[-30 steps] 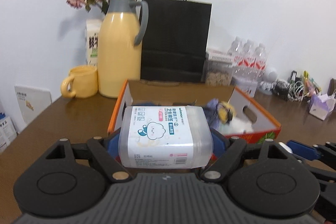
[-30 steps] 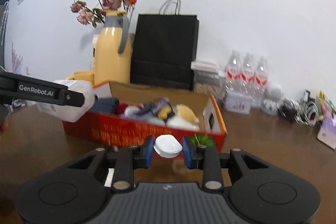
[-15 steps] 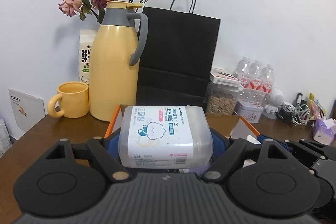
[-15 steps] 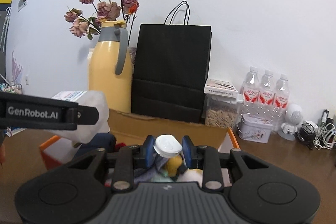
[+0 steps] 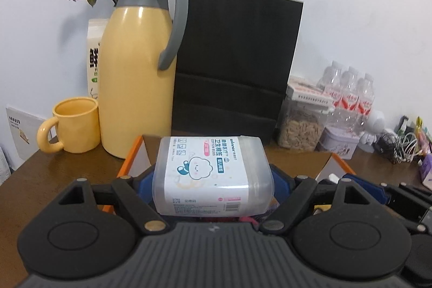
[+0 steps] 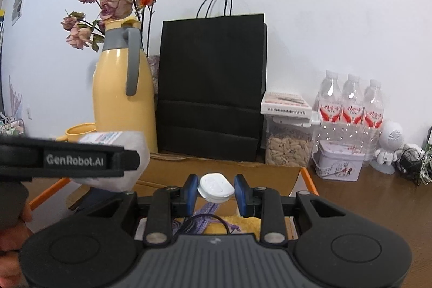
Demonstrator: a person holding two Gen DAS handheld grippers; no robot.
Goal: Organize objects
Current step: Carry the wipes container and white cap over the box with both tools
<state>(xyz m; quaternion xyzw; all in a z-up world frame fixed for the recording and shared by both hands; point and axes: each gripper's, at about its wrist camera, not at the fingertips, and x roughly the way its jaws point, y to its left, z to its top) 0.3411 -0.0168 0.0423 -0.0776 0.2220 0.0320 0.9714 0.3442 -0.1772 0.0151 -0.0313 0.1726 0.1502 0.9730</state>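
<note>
My left gripper (image 5: 212, 180) is shut on a clear plastic cotton-bud box (image 5: 212, 174) with a white and blue label, held over the left end of the orange-edged cardboard box (image 5: 129, 161). The cotton-bud box also shows at the left in the right wrist view (image 6: 118, 161), behind the left gripper's arm. My right gripper (image 6: 216, 192) is shut on a small white oval case (image 6: 215, 186), held over the cardboard box (image 6: 224, 166), above purple and yellow items (image 6: 213, 220) inside it.
Behind the box stand a yellow thermos jug (image 5: 137, 77) with dried roses, a yellow mug (image 5: 73, 130), a milk carton (image 5: 94, 58) and a black paper bag (image 5: 235, 58). At the right are a seed jar (image 6: 289, 142), a tin (image 6: 337, 163), water bottles (image 6: 351, 104) and cables.
Both grippers have moved forward with their objects, from in front of the cardboard box to over its inside. The cotton-bud box now sits turned and tilted in the left gripper.
</note>
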